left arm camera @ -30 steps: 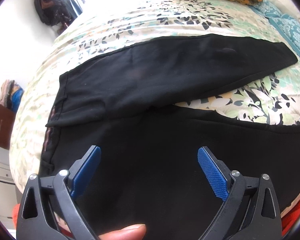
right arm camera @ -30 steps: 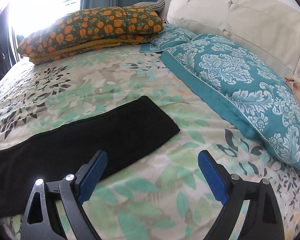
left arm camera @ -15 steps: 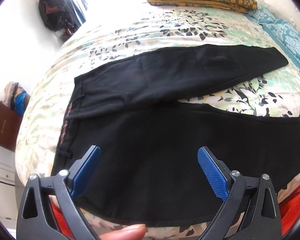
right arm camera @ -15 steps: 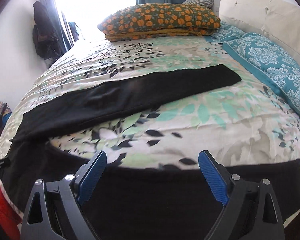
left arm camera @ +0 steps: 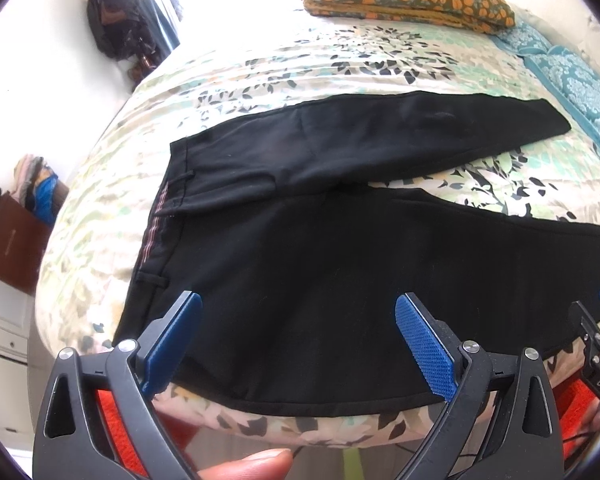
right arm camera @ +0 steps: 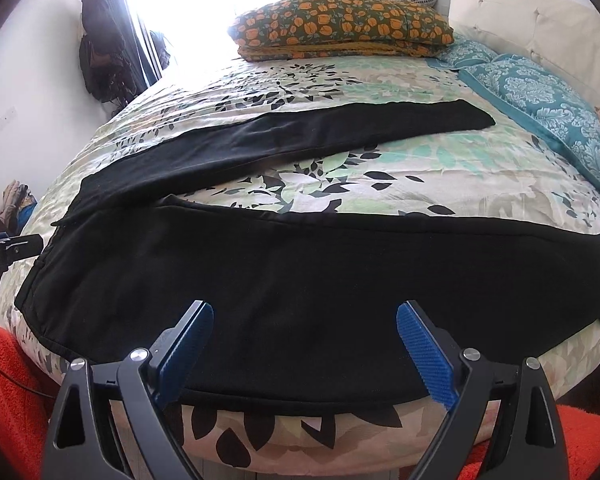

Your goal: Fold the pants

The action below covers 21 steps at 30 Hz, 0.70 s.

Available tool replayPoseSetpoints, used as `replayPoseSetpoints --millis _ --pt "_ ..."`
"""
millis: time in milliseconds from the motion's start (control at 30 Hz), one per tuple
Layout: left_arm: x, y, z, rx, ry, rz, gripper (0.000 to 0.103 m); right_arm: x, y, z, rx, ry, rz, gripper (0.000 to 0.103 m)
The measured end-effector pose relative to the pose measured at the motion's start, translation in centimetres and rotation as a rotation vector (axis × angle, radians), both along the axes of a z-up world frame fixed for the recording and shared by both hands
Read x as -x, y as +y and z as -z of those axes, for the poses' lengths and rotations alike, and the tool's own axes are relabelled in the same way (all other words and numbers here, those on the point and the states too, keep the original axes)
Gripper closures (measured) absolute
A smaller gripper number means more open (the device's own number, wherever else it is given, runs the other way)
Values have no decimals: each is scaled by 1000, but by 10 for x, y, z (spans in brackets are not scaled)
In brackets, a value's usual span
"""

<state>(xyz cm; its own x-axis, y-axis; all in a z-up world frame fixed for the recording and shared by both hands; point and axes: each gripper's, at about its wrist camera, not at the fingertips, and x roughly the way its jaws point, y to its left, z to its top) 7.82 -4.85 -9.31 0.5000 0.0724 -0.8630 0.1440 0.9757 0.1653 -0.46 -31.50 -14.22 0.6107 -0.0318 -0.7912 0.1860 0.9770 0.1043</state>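
Two claws, both spread wide and gripping nothing: your left claw (left arm camera: 298,344) hangs over the waistband end of the black fabric pants (left arm camera: 320,264), your right claw (right arm camera: 302,354) over the near leg. Those pants lie flat on the leaf-print quilted bed (right arm camera: 380,168), legs splayed apart in a V, near leg along the bed's front edge, far leg reaching toward the teal patterned pillow (right arm camera: 540,108).

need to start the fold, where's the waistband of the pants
In the left wrist view the waistband lies at the left end of the black pants, near the bed's left edge.
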Motion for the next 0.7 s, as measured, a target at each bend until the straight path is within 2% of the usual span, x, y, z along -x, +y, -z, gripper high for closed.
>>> replayPoseSetpoints --millis 700 --pt "14 -3 -17 8 -49 9 5 9 7 -6 71 -54 -22 10"
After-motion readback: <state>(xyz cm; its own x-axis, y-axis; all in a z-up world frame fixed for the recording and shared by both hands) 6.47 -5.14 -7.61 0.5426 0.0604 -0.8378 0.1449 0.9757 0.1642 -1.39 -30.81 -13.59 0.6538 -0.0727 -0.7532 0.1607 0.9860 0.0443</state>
